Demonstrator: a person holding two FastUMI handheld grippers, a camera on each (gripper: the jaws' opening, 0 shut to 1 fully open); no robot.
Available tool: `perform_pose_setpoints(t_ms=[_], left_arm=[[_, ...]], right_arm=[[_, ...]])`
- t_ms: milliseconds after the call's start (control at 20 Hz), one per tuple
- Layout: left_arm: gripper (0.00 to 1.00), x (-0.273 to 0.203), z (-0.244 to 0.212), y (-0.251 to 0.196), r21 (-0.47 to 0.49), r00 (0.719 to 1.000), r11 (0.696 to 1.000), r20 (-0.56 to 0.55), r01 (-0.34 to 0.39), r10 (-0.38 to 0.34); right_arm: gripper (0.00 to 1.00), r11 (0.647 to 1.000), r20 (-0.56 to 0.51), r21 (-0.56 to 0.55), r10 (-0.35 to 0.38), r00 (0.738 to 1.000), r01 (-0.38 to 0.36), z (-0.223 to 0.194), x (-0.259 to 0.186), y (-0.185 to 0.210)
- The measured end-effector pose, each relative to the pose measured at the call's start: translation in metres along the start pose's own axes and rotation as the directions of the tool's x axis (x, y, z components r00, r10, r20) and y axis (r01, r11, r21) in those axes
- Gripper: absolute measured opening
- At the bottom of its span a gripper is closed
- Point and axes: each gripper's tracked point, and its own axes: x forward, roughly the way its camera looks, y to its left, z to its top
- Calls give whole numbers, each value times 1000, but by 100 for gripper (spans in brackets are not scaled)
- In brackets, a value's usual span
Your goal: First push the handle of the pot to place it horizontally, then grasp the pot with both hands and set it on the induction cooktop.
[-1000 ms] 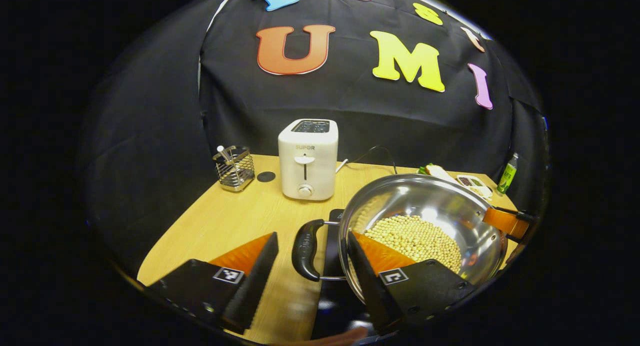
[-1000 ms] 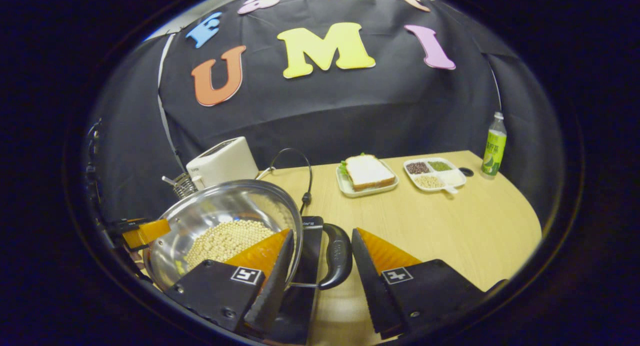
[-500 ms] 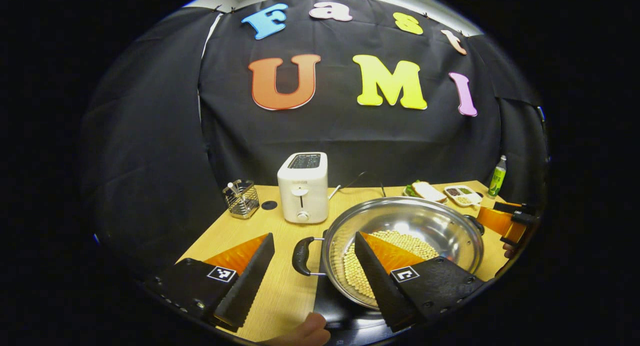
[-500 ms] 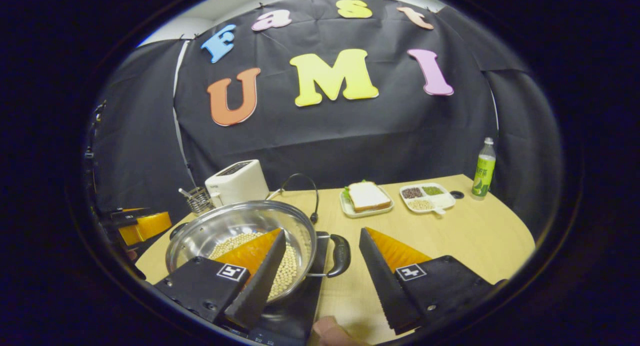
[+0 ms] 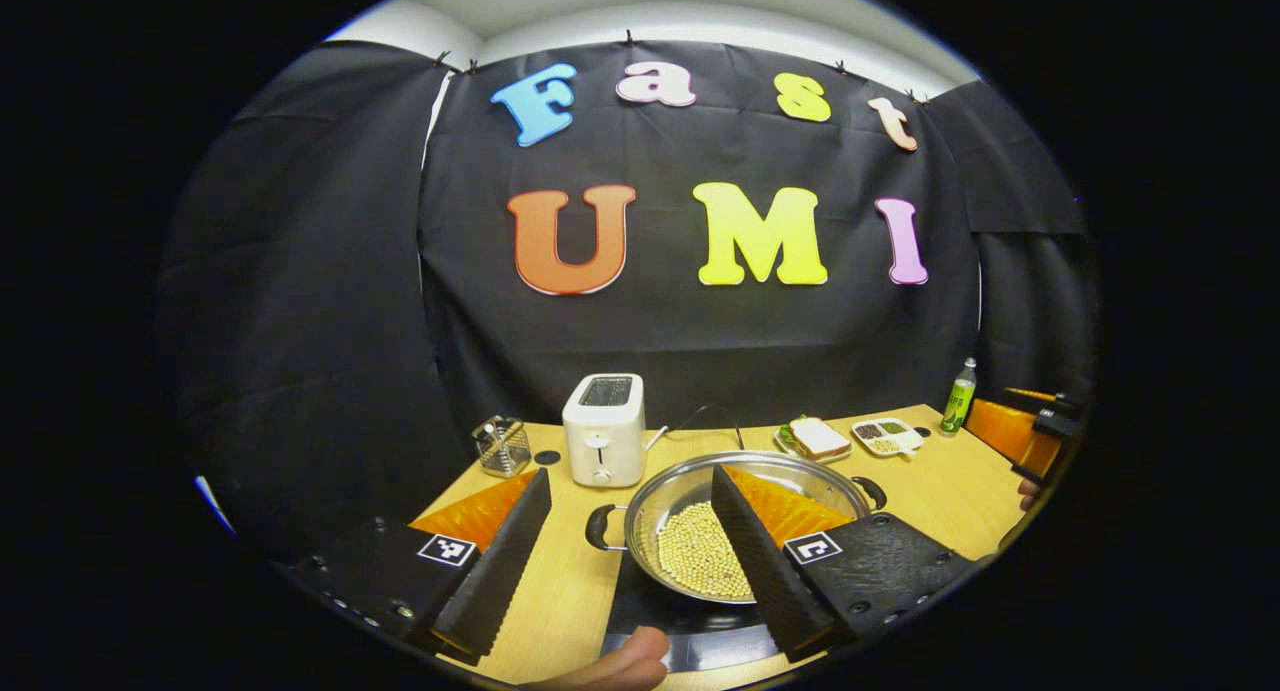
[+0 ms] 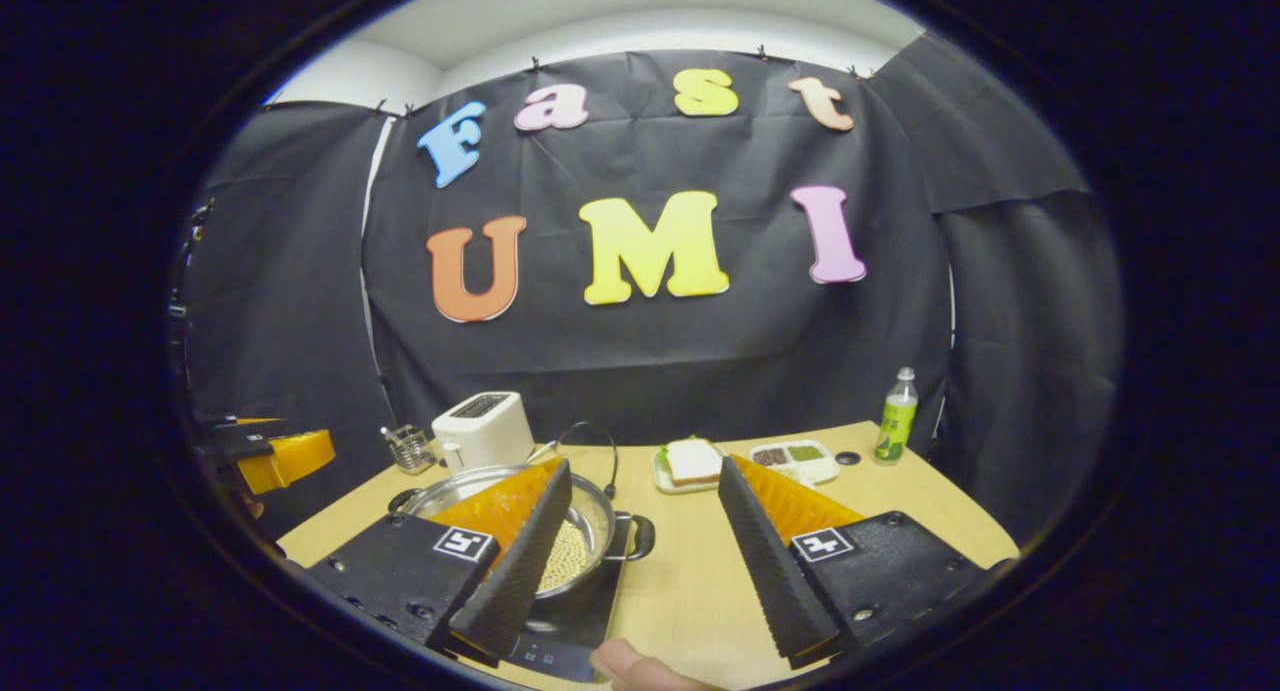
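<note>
A steel pot point(image 5: 662, 497) holding pale beans point(image 5: 695, 563) sits on the black induction cooktop point(image 5: 690, 626) at the table's near edge. Its black handles point(image 5: 598, 527) point left and right. My left gripper point(image 5: 625, 571) hovers open above and behind the pot, with nothing between its fingers. In the right gripper view the pot point(image 6: 598, 512) and cooktop point(image 6: 575, 621) lie low on the left, with one handle point(image 6: 641, 537) facing me. My right gripper point(image 6: 640, 563) is open and holds nothing. The other hand's gripper shows at the edge of each view point(image 5: 1020, 433) point(image 6: 272, 451).
At the back of the wooden table point(image 6: 900, 511) stand a white toaster point(image 5: 603, 429) and a wire utensil holder point(image 5: 501, 445). A sandwich plate point(image 6: 688, 463), a grain tray point(image 6: 790, 457) and a green bottle point(image 6: 896, 431) are at the right. A fingertip point(image 5: 620, 661) shows at the bottom.
Both grippers have drawn back and up from the pot. Its handles no longer sit between the fingers. The pot looks smaller and rests level on the cooktop.
</note>
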Motion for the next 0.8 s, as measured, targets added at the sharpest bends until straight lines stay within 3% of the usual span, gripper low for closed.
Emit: perform_pose_setpoints(t_ms=[250, 400, 650, 800], left_arm=[[96, -61, 51, -15, -19, 995, 1000, 99, 13, -11], [96, -97, 76, -35, -22, 986, 999, 160, 44, -40], [96, -150, 95, -55, 16, 974, 1000, 225, 19, -22], [96, -178, 98, -86, 7, 955, 998, 288, 67, -67]], right_arm=[[93, 1000, 139, -29, 9, 990, -5, 60, -76, -25], [93, 997, 199, -61, -35, 979, 48, 84, -127, -47], [94, 990, 219, -68, -104, 970, 121, 90, -190, -80], [93, 990, 238, -23, -132, 962, 141, 91, -220, -96]])
